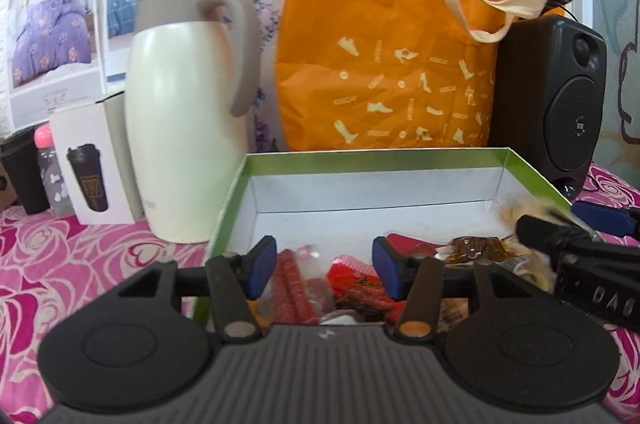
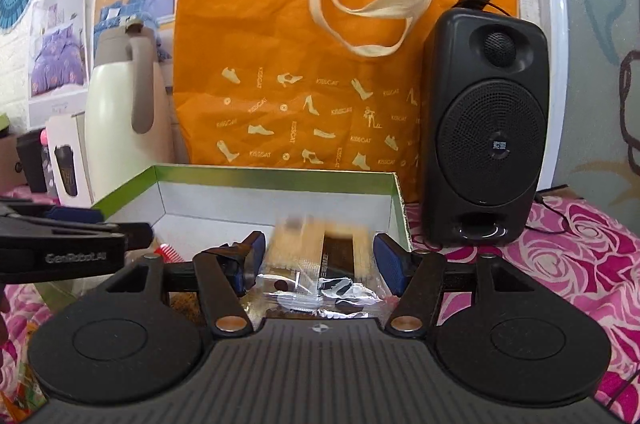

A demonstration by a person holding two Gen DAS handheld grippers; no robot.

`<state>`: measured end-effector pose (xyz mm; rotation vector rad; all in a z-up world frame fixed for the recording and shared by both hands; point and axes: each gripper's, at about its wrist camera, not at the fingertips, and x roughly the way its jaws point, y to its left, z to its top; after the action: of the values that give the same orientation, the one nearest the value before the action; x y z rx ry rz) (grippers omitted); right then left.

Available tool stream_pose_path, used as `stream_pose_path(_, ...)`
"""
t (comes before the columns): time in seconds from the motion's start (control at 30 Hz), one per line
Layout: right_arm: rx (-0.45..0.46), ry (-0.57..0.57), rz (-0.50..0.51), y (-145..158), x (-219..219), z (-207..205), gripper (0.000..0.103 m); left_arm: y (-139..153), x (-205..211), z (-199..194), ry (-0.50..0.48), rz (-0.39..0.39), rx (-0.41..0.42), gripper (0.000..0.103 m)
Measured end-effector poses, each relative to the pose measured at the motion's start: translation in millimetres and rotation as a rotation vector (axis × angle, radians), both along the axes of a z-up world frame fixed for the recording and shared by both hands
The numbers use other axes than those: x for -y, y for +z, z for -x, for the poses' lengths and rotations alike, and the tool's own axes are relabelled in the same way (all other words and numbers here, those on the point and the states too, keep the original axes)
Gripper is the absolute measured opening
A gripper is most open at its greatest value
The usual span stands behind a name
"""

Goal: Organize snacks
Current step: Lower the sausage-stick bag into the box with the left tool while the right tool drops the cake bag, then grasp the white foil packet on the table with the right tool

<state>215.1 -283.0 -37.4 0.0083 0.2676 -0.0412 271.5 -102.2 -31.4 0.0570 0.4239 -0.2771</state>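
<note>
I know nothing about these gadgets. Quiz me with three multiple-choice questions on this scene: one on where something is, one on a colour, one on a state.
1. Where is the speaker relative to the box?
A. inside it
B. right of it
C. left of it

2. What colour is the bag behind the box?
A. orange
B. green
C. black

3. How is the left hand-held gripper?
A. shut on a snack
B. open
C. out of view

Answers:
1 B, the speaker stands on the cloth off the box's right wall.
2 A, it is orange with pale shoe prints.
3 B, its blue pads stand apart above the snacks, gripping nothing.
</note>
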Motion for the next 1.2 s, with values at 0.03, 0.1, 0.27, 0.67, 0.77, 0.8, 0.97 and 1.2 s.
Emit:
stream_pose_path(0.03,0.000,-0.001,-0.009,1,1,1,0.103,2,-3,1,0.004,0.003,0.005,0.055)
stream_pose_path(0.1,0.007,0.003,-0.023,4,3,3,0.103,7,-9,6,0.012,0.007,0.016,0.056)
stream_pose_path(0.27,0.076,0.035,-0.071,15,7,29,0.103,21,-31,34,0.021,0.001,0.063,0.061)
stream_pose_path(0.67,-0.051,0.437,0.020,-2,-29,91,0.070,-15,-79,88,0.024,0.065,-0.102,0.066)
stream_pose_path(0.77,-0.082,0.471,0.082,-8,-41,89,0.060,-25,-80,89,0.015,0.075,-0.138,0.066)
stream_pose_path(0.8,-0.089,0.480,0.082,-9,-42,88,0.059,-26,-80,90,0.014,0.075,-0.138,0.066)
stream_pose_path(0.97,-0.138,0.519,0.075,-13,-47,79,0.056,-26,-79,97,0.002,0.068,-0.131,0.066)
stream_pose_path(1.2,-0.243,0.527,0.000,-21,-47,53,0.042,-22,-64,135,-0.173,0.113,-0.124,0.066)
